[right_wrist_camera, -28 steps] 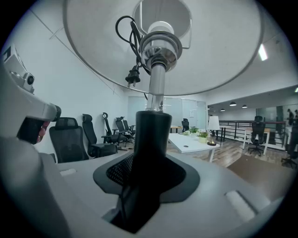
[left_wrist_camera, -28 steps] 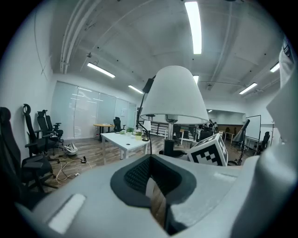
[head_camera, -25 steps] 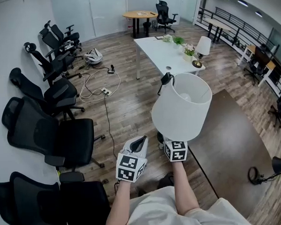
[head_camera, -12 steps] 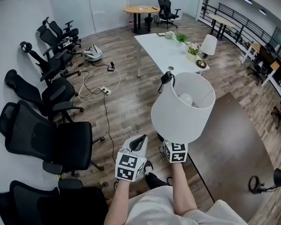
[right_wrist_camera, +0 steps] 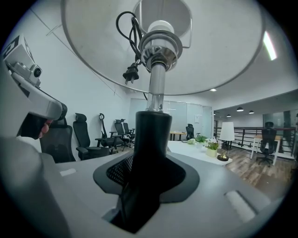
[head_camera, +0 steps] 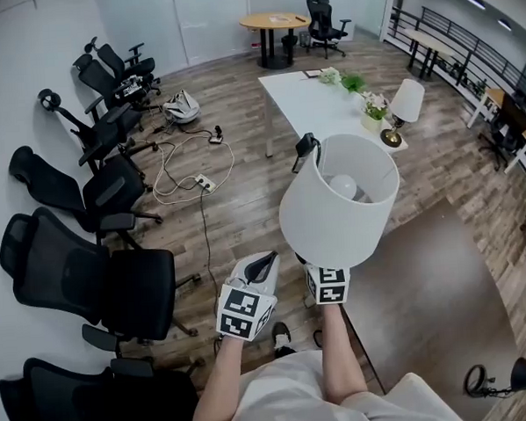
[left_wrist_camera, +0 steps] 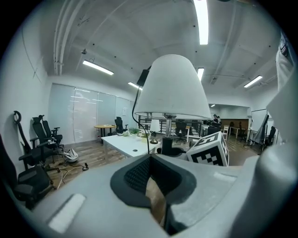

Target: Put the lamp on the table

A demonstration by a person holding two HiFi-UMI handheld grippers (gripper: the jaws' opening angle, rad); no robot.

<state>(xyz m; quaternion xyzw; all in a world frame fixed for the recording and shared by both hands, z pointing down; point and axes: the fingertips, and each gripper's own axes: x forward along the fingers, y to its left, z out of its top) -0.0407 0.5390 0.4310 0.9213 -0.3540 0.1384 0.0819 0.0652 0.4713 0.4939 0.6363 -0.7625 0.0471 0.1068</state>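
The lamp (head_camera: 337, 201) has a white shade, a chrome stem and a black base post (right_wrist_camera: 150, 139). Its cord and plug (right_wrist_camera: 130, 73) are bundled up under the shade. My right gripper (head_camera: 324, 277) is shut on the base post and holds the lamp upright in front of me. Just to its left, my left gripper (head_camera: 259, 267) is shut with nothing in it, apart from the lamp. In the left gripper view the shade (left_wrist_camera: 172, 88) rises above the left gripper (left_wrist_camera: 156, 186). A dark brown table (head_camera: 416, 285) lies below and right of the lamp.
A white table (head_camera: 314, 101) ahead carries plants and a second small lamp (head_camera: 405, 105). Several black office chairs (head_camera: 99, 267) line the left wall. Cables (head_camera: 186, 165) lie on the wood floor. A round wooden table (head_camera: 275, 21) stands far back.
The room has slid slightly in the head view, as if I am stepping along. The lamp stays held upright in the right gripper; the left gripper keeps its place.
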